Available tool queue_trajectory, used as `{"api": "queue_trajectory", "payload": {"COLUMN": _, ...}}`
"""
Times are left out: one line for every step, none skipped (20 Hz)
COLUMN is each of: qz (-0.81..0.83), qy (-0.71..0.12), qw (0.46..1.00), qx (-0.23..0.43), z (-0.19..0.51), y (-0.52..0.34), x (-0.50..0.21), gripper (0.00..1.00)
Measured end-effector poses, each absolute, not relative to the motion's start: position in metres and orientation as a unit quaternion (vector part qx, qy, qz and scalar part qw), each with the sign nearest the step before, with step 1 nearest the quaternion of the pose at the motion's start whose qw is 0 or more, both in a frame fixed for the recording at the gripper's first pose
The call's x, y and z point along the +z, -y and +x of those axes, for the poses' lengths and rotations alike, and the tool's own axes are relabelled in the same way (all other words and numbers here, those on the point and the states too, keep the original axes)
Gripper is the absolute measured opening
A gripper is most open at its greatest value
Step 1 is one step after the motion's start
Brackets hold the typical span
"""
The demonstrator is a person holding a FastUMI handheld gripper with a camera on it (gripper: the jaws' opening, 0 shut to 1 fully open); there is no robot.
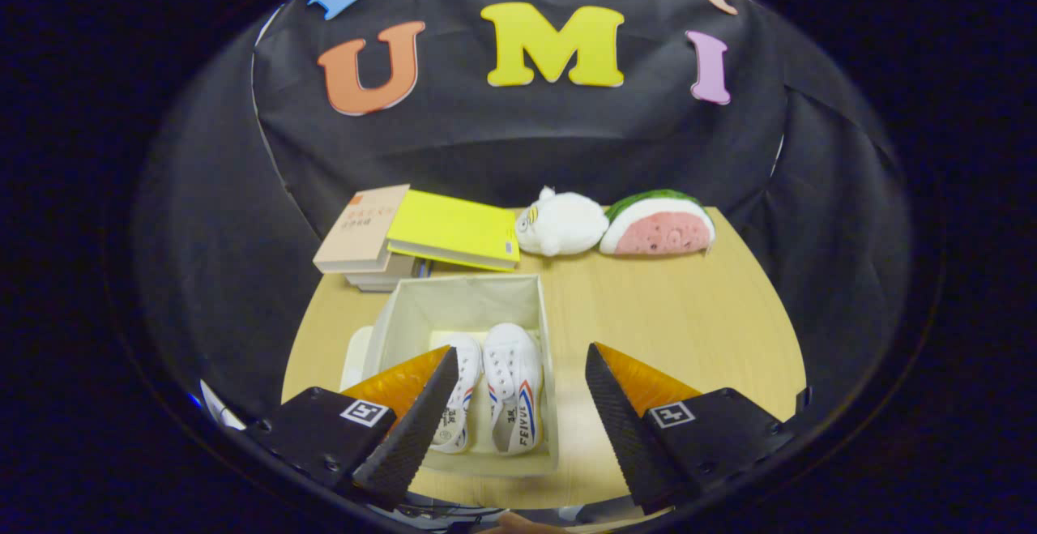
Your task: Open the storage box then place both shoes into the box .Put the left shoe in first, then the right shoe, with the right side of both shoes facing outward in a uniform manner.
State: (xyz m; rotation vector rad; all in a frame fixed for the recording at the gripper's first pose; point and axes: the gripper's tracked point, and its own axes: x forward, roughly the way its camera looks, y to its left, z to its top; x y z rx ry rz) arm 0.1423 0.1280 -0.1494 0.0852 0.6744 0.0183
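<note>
The claw [518, 404] hangs above the wooden counter [689, 315] with its two fingers spread wide, holding nothing. Just ahead of them sits the open storage box [466, 295] — both white shoes lie inside it, side by side: the left shoe [459, 400] partly behind the left finger, the right shoe [514, 384] between the fingers. Beyond the box lie a stack of books [364, 230], a yellow book [454, 230], a white plush toy [561, 224] and a watermelon-slice plush [658, 224].
</note>
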Motion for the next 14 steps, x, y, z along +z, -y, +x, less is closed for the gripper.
{"api": "queue_trajectory", "payload": {"qz": 0.049, "qy": -0.299, "qw": 0.953, "qx": 0.012, "z": 0.138, "y": -0.124, "x": -0.135, "gripper": 1.0}}
{"api": "queue_trajectory", "payload": {"qz": 0.054, "qy": -0.271, "qw": 0.961, "qx": 0.014, "z": 0.134, "y": -0.121, "x": -0.119, "gripper": 1.0}}
{"api": "queue_trajectory", "payload": {"qz": 0.057, "qy": -0.236, "qw": 0.97, "qx": 0.017, "z": 0.13, "y": -0.115, "x": -0.1, "gripper": 1.0}}
{"api": "queue_trajectory", "payload": {"qz": 0.057, "qy": -0.207, "qw": 0.976, "qx": 0.021, "z": 0.123, "y": -0.111, "x": -0.086, "gripper": 1.0}}
{"api": "queue_trajectory", "payload": {"qz": 0.056, "qy": -0.181, "qw": 0.982, "qx": 0.02, "z": 0.117, "y": -0.106, "x": -0.074, "gripper": 1.0}}
{"api": "queue_trajectory", "payload": {"qz": 0.049, "qy": -0.162, "qw": 0.985, "qx": 0.018, "z": 0.11, "y": -0.1, "x": -0.064, "gripper": 1.0}}
{"api": "queue_trajectory", "payload": {"qz": 0.042, "qy": -0.146, "qw": 0.988, "qx": 0.009, "z": 0.102, "y": -0.094, "x": -0.053, "gripper": 1.0}}
{"api": "queue_trajectory", "payload": {"qz": 0.032, "qy": -0.134, "qw": 0.99, "qx": 0.003, "z": 0.094, "y": -0.087, "x": -0.043, "gripper": 1.0}}
{"api": "queue_trajectory", "payload": {"qz": 0.024, "qy": -0.122, "qw": 0.992, "qx": -0.003, "z": 0.088, "y": -0.075, "x": -0.033, "gripper": 1.0}}
{"api": "queue_trajectory", "payload": {"qz": 0.018, "qy": -0.11, "qw": 0.994, "qx": -0.018, "z": 0.081, "y": -0.064, "x": -0.027, "gripper": 1.0}}
{"api": "queue_trajectory", "payload": {"qz": 0.013, "qy": -0.093, "qw": 0.995, "qx": -0.027, "z": 0.075, "y": -0.054, "x": -0.025, "gripper": 1.0}}
{"api": "queue_trajectory", "payload": {"qz": 0.014, "qy": -0.075, "qw": 0.997, "qx": -0.021, "z": 0.066, "y": -0.051, "x": -0.019, "gripper": 1.0}}
{"api": "queue_trajectory", "payload": {"qz": 0.016, "qy": -0.061, "qw": 0.998, "qx": -0.011, "z": 0.059, "y": -0.051, "x": -0.013, "gripper": 1.0}}
{"api": "queue_trajectory", "payload": {"qz": 0.016, "qy": -0.054, "qw": 0.998, "qx": -0.005, "z": 0.052, "y": -0.049, "x": -0.011, "gripper": 1.0}}
